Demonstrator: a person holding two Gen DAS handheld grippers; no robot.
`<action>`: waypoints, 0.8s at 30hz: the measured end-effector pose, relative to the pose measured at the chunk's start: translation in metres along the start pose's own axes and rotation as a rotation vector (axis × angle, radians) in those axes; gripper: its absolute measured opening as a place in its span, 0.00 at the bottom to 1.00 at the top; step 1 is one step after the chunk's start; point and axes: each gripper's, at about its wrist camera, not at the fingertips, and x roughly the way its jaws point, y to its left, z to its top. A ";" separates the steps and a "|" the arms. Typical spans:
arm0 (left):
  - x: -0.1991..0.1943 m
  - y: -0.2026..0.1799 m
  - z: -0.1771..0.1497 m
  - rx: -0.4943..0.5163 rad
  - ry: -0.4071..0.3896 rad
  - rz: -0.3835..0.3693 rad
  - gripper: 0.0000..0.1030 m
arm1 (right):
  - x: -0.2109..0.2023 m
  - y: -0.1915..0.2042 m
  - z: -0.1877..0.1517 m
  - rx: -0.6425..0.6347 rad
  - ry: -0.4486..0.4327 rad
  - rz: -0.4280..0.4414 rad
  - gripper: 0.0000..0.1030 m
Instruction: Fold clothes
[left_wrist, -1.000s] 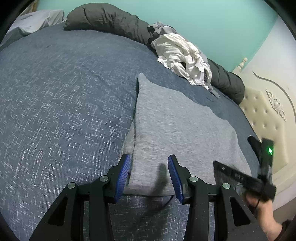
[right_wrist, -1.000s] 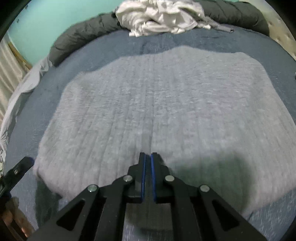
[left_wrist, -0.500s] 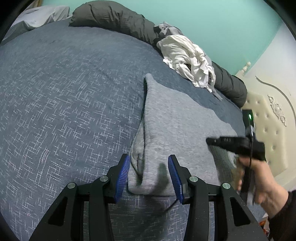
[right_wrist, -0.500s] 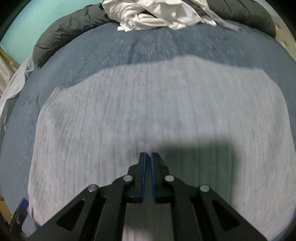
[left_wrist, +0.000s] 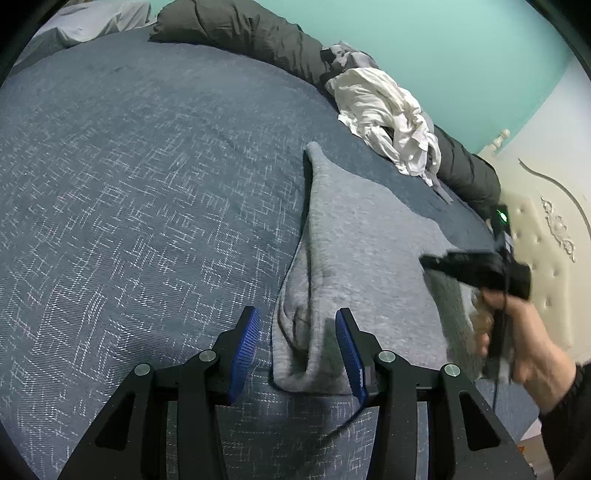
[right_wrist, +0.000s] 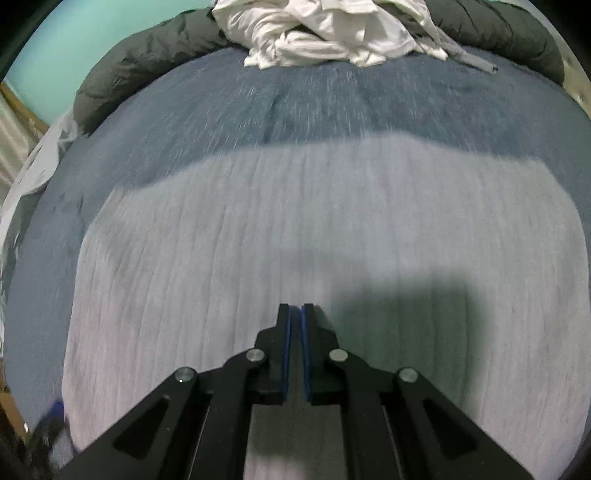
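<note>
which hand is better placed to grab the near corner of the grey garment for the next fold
Left, probably. Its tongs stand open, straddling the bunched near corner of the grey garment on the bed. The right tongs are shut with nothing visible between them, over the flat middle of the cloth, away from any edge.

Both wrist cameras look down along their fingers, close over the bed (left_wrist: 129, 184); both views share the grey garment (left_wrist: 369, 251) and white pile (right_wrist: 317, 33).
</note>
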 end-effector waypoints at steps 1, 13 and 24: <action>0.000 -0.001 -0.001 0.002 0.002 0.000 0.46 | -0.006 -0.001 -0.014 -0.005 0.008 0.009 0.05; -0.015 0.001 -0.005 -0.034 -0.022 -0.012 0.57 | -0.058 -0.019 -0.128 0.002 0.012 0.130 0.05; -0.023 -0.017 -0.019 -0.036 -0.002 -0.015 0.59 | -0.084 -0.045 -0.158 0.044 -0.027 0.203 0.05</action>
